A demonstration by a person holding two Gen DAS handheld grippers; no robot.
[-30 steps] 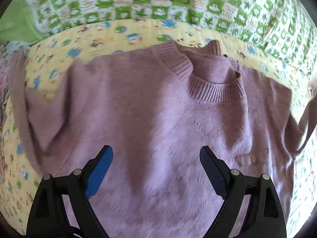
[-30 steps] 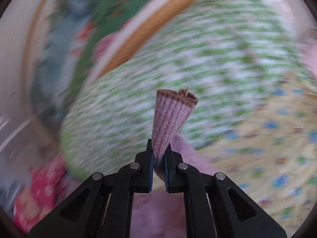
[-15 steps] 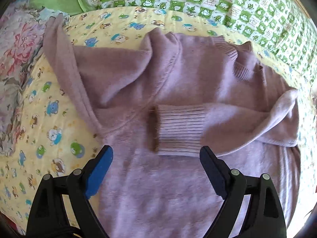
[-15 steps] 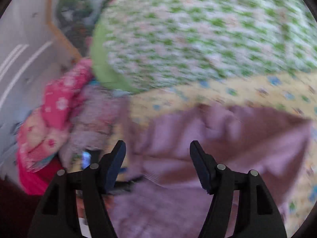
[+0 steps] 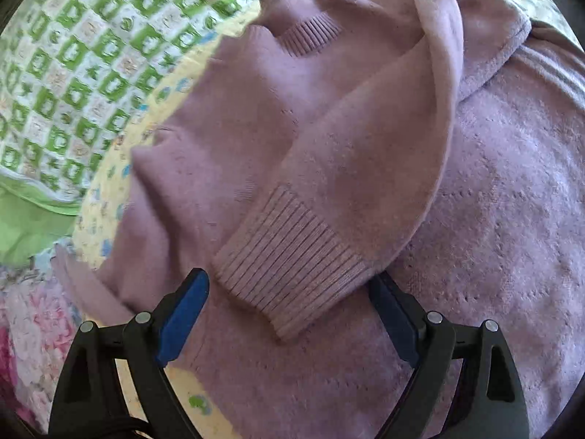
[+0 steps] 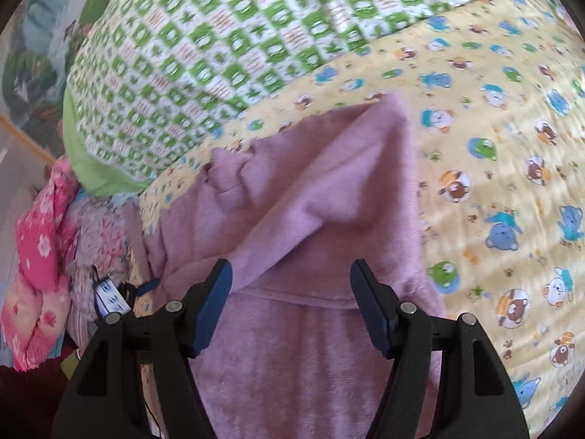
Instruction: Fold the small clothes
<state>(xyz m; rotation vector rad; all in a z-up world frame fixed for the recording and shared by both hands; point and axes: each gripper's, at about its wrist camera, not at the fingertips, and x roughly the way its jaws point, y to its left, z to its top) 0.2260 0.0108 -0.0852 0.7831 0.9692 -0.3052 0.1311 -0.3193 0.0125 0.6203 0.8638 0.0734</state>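
A small mauve knitted sweater lies spread on a yellow cartoon-print sheet. One sleeve is folded across its chest, and its ribbed cuff rests on the body. My left gripper hovers just over that cuff, open, the cuff's lower edge lying between the blue pads without being pinched. In the right wrist view my right gripper stands open above the sweater's folded shoulder, with nothing gripped. The ribbed neckline shows at the top of the left wrist view.
A green-and-white checked quilt is bunched behind the sweater. A pile of pink floral clothes lies at the left edge of the bed. Open yellow sheet stretches to the right of the sweater in the right wrist view.
My right gripper let go of the sleeve cuff, opened and dropped low over the sweater. The sleeve now lies across the chest. My left gripper rolled and sank toward the cuff.
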